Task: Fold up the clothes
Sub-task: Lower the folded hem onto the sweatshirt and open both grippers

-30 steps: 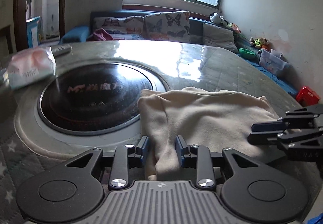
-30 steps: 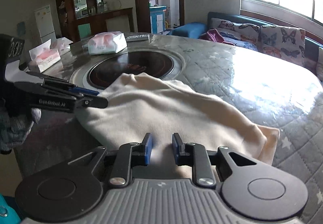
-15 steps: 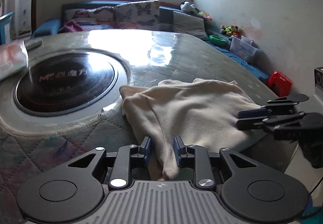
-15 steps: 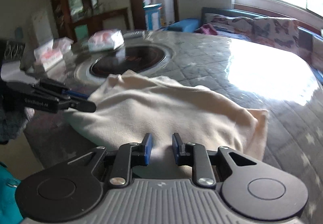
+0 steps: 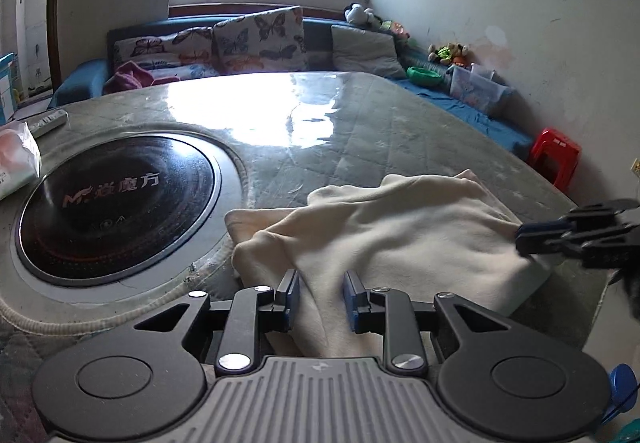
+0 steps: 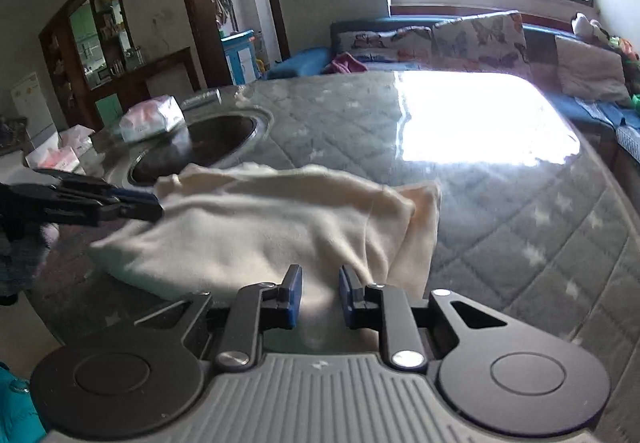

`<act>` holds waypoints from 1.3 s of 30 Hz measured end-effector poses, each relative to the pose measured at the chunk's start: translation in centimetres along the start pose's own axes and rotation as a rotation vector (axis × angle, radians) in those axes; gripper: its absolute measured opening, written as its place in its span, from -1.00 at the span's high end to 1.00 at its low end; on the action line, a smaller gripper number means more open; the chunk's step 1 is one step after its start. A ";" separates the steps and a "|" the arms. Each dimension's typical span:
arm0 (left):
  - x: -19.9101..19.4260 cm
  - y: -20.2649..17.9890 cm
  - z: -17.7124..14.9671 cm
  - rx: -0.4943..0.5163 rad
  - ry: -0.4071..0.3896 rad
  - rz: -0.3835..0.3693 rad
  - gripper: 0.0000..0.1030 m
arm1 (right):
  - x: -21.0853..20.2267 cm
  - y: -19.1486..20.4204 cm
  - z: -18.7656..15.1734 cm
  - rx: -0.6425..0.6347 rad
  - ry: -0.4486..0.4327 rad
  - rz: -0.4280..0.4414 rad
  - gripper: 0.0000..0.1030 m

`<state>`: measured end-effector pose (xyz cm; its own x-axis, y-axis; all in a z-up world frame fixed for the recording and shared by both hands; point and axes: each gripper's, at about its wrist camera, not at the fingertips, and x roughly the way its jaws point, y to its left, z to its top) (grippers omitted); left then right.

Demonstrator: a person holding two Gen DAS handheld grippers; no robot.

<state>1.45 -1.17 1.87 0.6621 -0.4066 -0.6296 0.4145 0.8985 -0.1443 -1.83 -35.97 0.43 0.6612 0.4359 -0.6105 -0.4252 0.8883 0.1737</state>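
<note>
A cream garment (image 5: 400, 239) lies bunched on the quilted table cover (image 5: 360, 131), just right of the round cooktop. My left gripper (image 5: 320, 297) is shut on a fold of its near left edge. At the right of this view my right gripper (image 5: 560, 239) pinches the garment's right corner. In the right wrist view the cream garment (image 6: 260, 227) spreads leftward with a doubled fold at its right end. There my right gripper (image 6: 319, 297) is shut on its near edge, and my left gripper (image 6: 100, 203) holds the far left side.
A black round cooktop (image 5: 116, 199) is set into the table. A tissue pack (image 5: 16, 159) and a remote (image 5: 48, 121) lie beyond it, and more tissue packs (image 6: 56, 155) sit at the left. A cushioned sofa (image 5: 256, 39) and a red stool (image 5: 554, 155) stand behind.
Both grippers have drawn the garment off the cooktop rim, rightward and toward the near table edge. Its right end now lies doubled over.
</note>
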 end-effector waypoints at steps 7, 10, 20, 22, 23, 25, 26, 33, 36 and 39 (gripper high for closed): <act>1.9 0.8 0.7 -0.005 0.020 0.025 0.51 | 2.3 -1.3 1.9 0.011 -0.012 -0.015 0.62; 2.6 1.0 1.0 0.008 0.021 0.040 0.49 | 3.5 -2.0 2.0 0.017 0.016 -0.025 0.63; 4.8 0.1 2.9 0.029 0.022 0.050 0.50 | 5.4 -2.2 3.8 0.003 0.002 -0.070 0.62; 5.4 0.2 2.8 0.031 0.033 0.063 0.50 | 6.1 -2.5 3.9 0.017 0.023 -0.086 0.63; 5.4 0.2 2.9 0.031 0.031 0.064 0.50 | 6.2 -2.5 3.9 0.018 0.023 -0.088 0.63; 5.3 0.2 3.1 0.030 0.026 0.067 0.50 | 5.9 -2.3 4.2 0.006 0.012 -0.089 0.62; 5.2 0.1 3.2 0.032 0.020 0.065 0.50 | 5.7 -2.1 4.4 0.000 0.007 -0.090 0.62; 6.4 -1.2 4.2 0.063 0.014 0.045 0.50 | 7.7 -1.2 5.6 -0.015 0.028 -0.074 0.62; 7.2 -1.4 4.3 0.075 0.027 0.056 0.47 | 8.5 -0.7 5.8 -0.039 0.041 -0.090 0.62; 7.0 -1.4 4.5 0.067 0.027 0.055 0.48 | 8.7 -0.3 5.9 -0.058 0.039 -0.102 0.61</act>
<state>8.32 -6.03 1.08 0.6684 -0.3518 -0.6553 0.4193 0.9059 -0.0586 7.69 -31.54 -0.34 0.6787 0.3365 -0.6527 -0.3925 0.9175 0.0648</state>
